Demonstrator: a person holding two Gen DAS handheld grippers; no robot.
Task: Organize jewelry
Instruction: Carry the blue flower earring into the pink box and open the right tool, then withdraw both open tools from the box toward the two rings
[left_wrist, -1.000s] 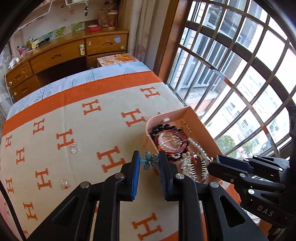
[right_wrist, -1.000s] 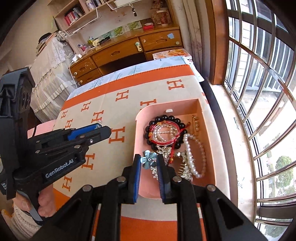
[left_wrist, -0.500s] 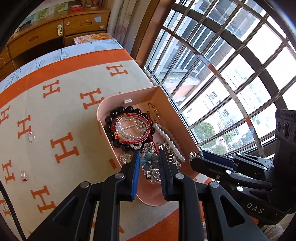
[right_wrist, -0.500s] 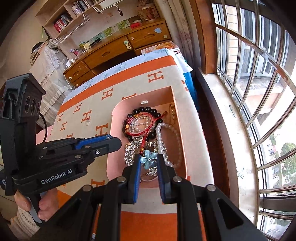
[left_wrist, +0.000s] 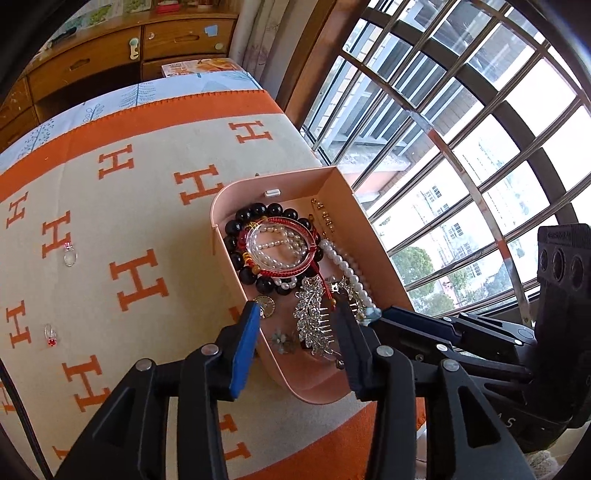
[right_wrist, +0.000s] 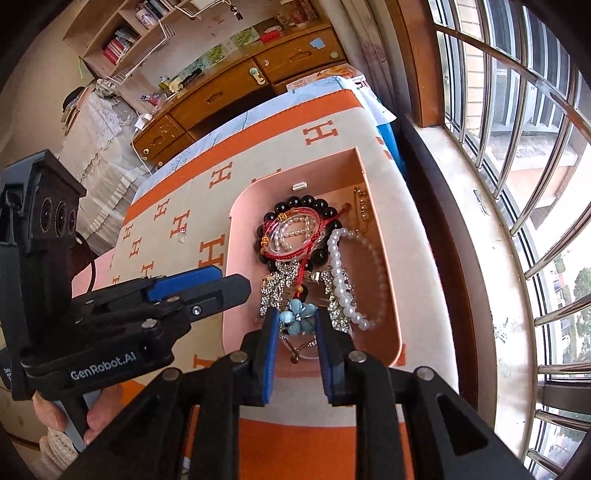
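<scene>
A pink tray (left_wrist: 280, 181) (right_wrist: 236, 266) on the orange-and-cream cloth holds black beads (left_wrist: 258, 212), a red bangle (left_wrist: 284, 247), a pearl strand (right_wrist: 341, 266), silver combs (left_wrist: 312, 314) and a flower piece (left_wrist: 282, 339). My left gripper (left_wrist: 295, 317) is open and empty over the tray's near end. My right gripper (right_wrist: 295, 319) is shut on a blue flower ornament (right_wrist: 297, 317), held over the tray's near end; it shows from the side in the left wrist view (left_wrist: 373, 314). Two rings (left_wrist: 69, 254) (left_wrist: 50, 332) lie on the cloth to the left.
A barred window (left_wrist: 461, 129) runs along the right, with a sill (right_wrist: 461, 221) beside the bed edge. A wooden desk with drawers (right_wrist: 240, 92) stands at the far end. A magazine (left_wrist: 201, 66) lies past the cloth.
My left gripper has opened; the flower it seemed to hold is gone from between its fingers. Both grippers have moved in over the tray. The right still holds the blue flower.
</scene>
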